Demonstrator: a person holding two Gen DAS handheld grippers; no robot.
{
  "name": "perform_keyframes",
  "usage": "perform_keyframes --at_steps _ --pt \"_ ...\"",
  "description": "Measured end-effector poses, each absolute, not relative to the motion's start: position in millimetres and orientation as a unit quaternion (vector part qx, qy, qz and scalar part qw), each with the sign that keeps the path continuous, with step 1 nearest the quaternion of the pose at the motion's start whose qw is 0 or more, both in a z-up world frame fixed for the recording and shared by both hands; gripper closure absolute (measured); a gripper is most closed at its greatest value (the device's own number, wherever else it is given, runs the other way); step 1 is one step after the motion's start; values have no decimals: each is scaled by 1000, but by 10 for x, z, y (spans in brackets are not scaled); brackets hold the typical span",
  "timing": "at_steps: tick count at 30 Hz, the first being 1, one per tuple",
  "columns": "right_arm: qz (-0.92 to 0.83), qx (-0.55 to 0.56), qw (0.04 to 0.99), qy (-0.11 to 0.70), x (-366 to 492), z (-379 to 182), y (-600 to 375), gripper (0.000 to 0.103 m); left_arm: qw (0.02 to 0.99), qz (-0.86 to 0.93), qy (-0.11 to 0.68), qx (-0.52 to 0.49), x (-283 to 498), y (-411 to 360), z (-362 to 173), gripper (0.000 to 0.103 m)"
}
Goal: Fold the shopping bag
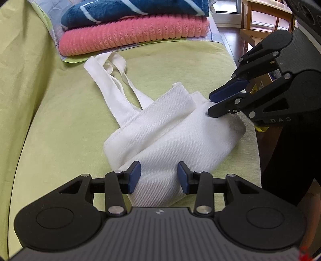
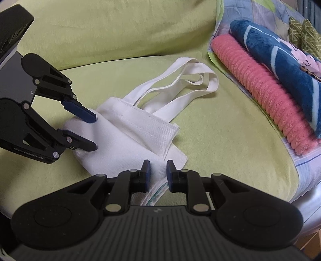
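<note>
The white shopping bag [image 1: 160, 128] lies at the centre of both frames on a green couch seat [image 1: 60, 120], already doubled into a compact bundle, with its handles [image 2: 192, 80] trailing off toward the top of the frame. The left gripper [image 1: 158, 176] hovers over the near end of the bundle with its jaws parted, the blue pads [image 1: 134, 176] standing on either side of the cloth without pinching it. The right gripper [image 2: 157, 174] sits low over the other end, its jaws only narrowly apart; a strip of fabric lies in the gap, but the pads do not appear to press on it. The step in hand looks like settling the fold and releasing it. Done well, each gripper would lift straight away from the cloth without dragging a layer, since the upper flap [image 2: 140, 124] rests loose and could spring open, and the handles probably need tucking in afterwards. The couch cover is soft and slightly yielding, so pressing down could crease the fold. In the upper part of the left wrist view a pink ribbed blanket [image 1: 132, 36] and a blue towel [image 1: 132, 10] are stacked on a patterned cloth [image 2: 301, 152], with a wooden chair [image 1: 260, 18] and floor at the upper right.
</note>
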State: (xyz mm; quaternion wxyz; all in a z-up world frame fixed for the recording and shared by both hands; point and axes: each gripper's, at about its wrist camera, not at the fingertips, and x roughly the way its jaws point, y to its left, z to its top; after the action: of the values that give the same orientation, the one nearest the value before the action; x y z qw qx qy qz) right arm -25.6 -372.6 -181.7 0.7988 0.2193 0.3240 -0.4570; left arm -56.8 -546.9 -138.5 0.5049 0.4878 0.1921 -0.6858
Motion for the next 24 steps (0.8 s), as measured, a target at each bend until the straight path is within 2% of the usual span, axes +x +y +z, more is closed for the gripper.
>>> perform_keyframes --at_steps 10,13,15,20,24 --pt "-455 224 802 316 -266 -1830 -3738 83 504 -690 185 485 -561 -5455 -1380 57" --pt "-456 221 802 316 -262 -1829 -3723 83 507 -689 146 497 -621 -5357 -1354 55" --pt "-456 220 803 315 -267 -1827 -3719 82 498 -687 84 523 -702 -5208 -1340 55" --pt "-452 231 804 308 -308 -1828 -3739 82 431 -635 -139 626 -920 -4707 -1512 55" --pt "-450 235 805 305 -324 -1836 -3748 80 347 -595 -246 682 -962 -4476 -1826 51"
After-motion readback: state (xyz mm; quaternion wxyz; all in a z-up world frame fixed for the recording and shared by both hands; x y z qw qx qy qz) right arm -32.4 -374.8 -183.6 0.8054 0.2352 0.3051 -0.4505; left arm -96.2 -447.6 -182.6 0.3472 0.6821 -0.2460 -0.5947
